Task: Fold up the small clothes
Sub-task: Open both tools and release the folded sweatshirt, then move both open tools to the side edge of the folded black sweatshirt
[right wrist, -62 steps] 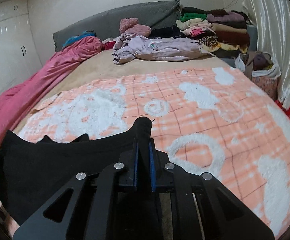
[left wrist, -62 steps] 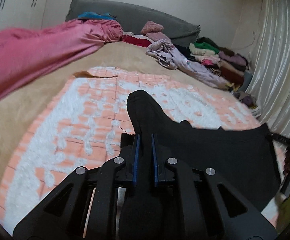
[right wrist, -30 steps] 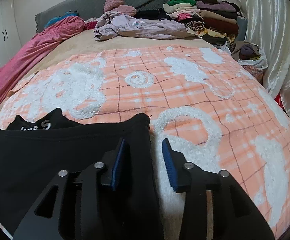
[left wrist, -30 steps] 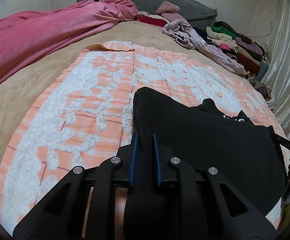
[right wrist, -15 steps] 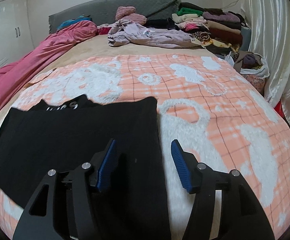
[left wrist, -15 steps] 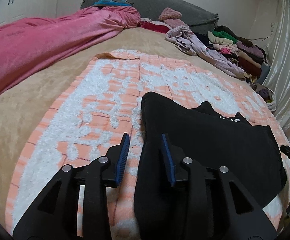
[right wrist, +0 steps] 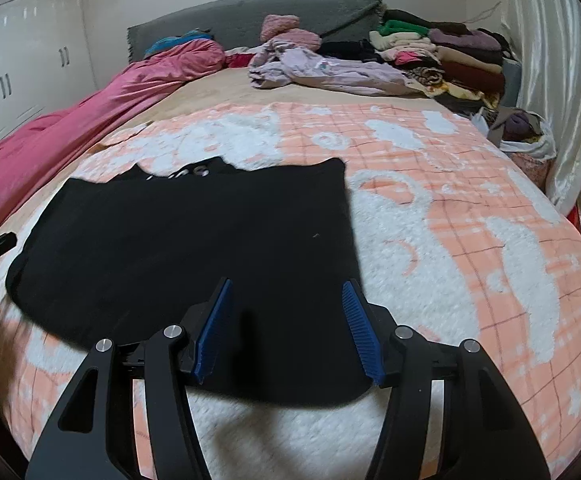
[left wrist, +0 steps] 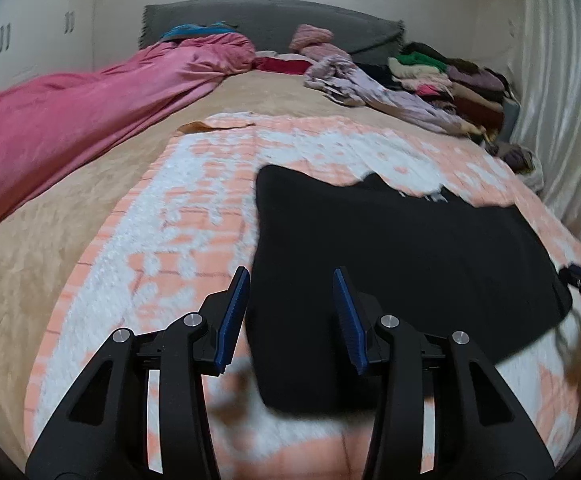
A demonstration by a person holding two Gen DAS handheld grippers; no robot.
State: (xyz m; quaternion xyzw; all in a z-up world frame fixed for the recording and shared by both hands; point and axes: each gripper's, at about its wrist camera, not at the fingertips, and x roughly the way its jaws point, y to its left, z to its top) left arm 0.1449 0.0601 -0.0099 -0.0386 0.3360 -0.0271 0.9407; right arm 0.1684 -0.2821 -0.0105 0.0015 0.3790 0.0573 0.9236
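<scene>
Released since the earlier frame, one black garment (right wrist: 194, 256) is now laid flat on the orange-and-white blanket (right wrist: 470, 240) at frame centre. Two hand-held grippers are seen: the left hand-held gripper (left wrist: 288, 316) is seen with jaws opening above the garment's left edge, nothing gripped; the right hand-held gripper (right wrist: 288, 328) is held apart over the right edge, empty. One pink duvet (left wrist: 70, 120) is seen upper left, one stack of folded clothes (right wrist: 442, 56) upper right

free: orange blanket (right wrist: 470, 216) | blocked: clothes pile (right wrist: 442, 56), probably headboard-side
</scene>
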